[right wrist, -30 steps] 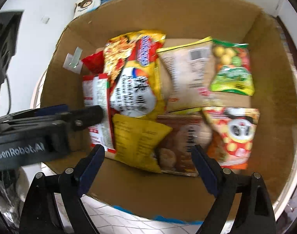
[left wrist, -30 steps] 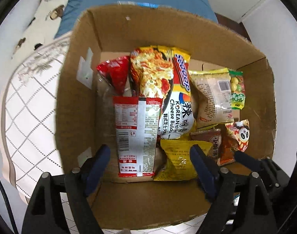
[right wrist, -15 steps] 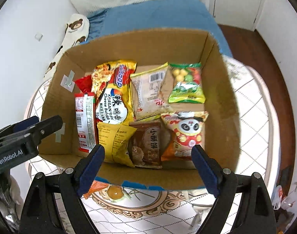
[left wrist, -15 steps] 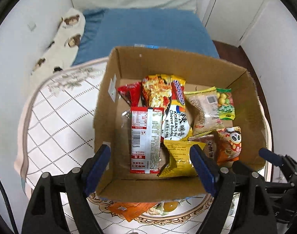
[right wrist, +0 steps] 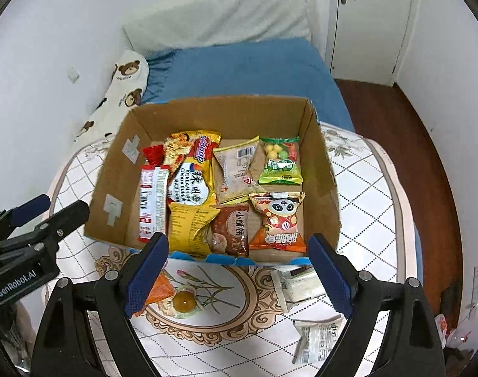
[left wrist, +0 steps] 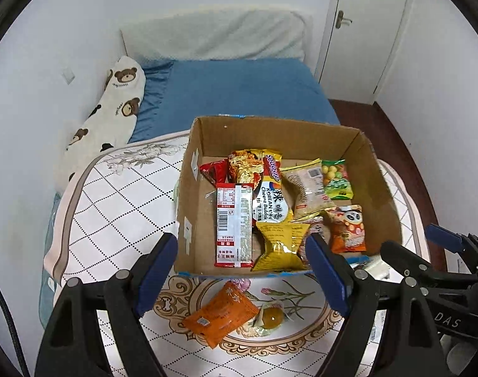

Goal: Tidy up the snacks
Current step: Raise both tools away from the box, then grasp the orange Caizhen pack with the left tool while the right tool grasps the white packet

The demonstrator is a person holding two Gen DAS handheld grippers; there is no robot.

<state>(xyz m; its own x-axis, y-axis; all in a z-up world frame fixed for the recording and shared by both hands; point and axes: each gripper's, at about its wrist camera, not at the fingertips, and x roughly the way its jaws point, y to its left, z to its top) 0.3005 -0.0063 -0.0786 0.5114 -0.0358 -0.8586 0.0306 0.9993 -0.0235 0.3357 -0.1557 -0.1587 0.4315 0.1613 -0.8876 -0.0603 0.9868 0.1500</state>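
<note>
An open cardboard box stands on a patterned table and holds several snack packs, among them a yellow noodle pack and a panda pack. On the table in front of the box lie an orange sachet, a yellow wrapped sweet and two white packets. My left gripper hangs open above the box's near wall, nothing between its fingers. My right gripper is also open and empty, over the near edge.
The round table's cloth has a quilted diamond print. Behind it stands a bed with a blue sheet, a bear-print pillow and a white wall. A door and dark wooden floor lie to the right.
Both grippers have risen and drawn back from inside the box. The views now take in the whole box, the loose snacks in front of it and the room. The jaws stay as wide as before.
</note>
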